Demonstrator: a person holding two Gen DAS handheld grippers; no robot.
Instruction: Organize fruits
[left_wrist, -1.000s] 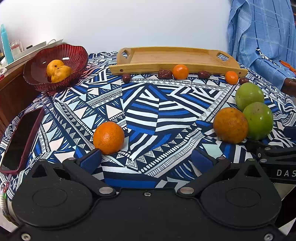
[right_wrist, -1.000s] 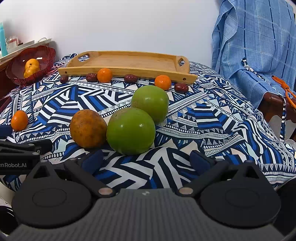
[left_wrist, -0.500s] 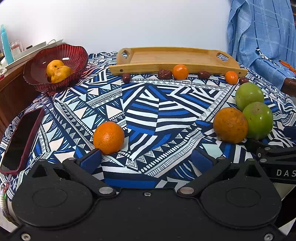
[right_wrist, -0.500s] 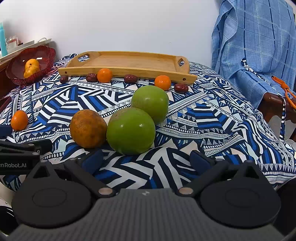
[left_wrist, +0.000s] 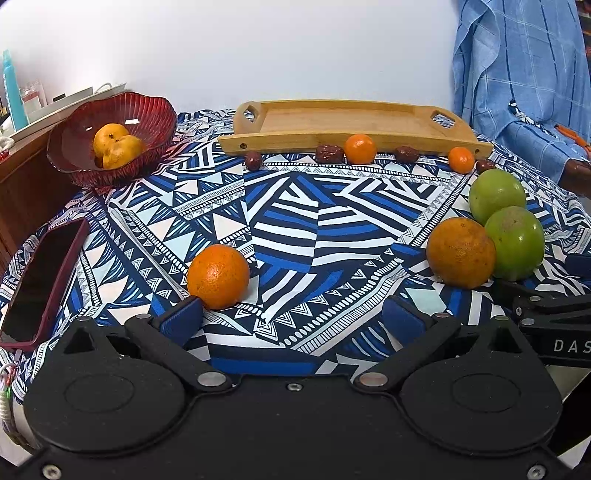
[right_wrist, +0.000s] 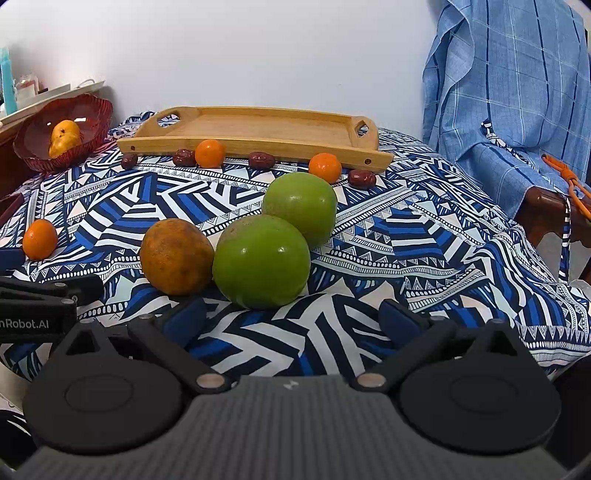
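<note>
holding both tongs apart and empty, i see my left tongs (left_wrist: 291, 317) near the orange (left_wrist: 218, 276) on the counter. only this view shows the phone (left_wrist: 40, 280); my right tongs (right_wrist: 291, 319) face the green fruit (right_wrist: 261, 262).

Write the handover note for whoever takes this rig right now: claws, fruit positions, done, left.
Left claw: open, empty, low over the cloth, bright orange just ahead by its left finger.
Right claw: open, empty, facing the near green fruit.
Beside that fruit: a dull orange; a second green fruit sits behind.
Wooden tray at the back holds nothing; two small oranges and four dates lie along its front edge.
Red bowl holds yellow-orange fruit.
Done: nothing on the tray.
Left: apparently all loose fruit on the cloth.
</note>
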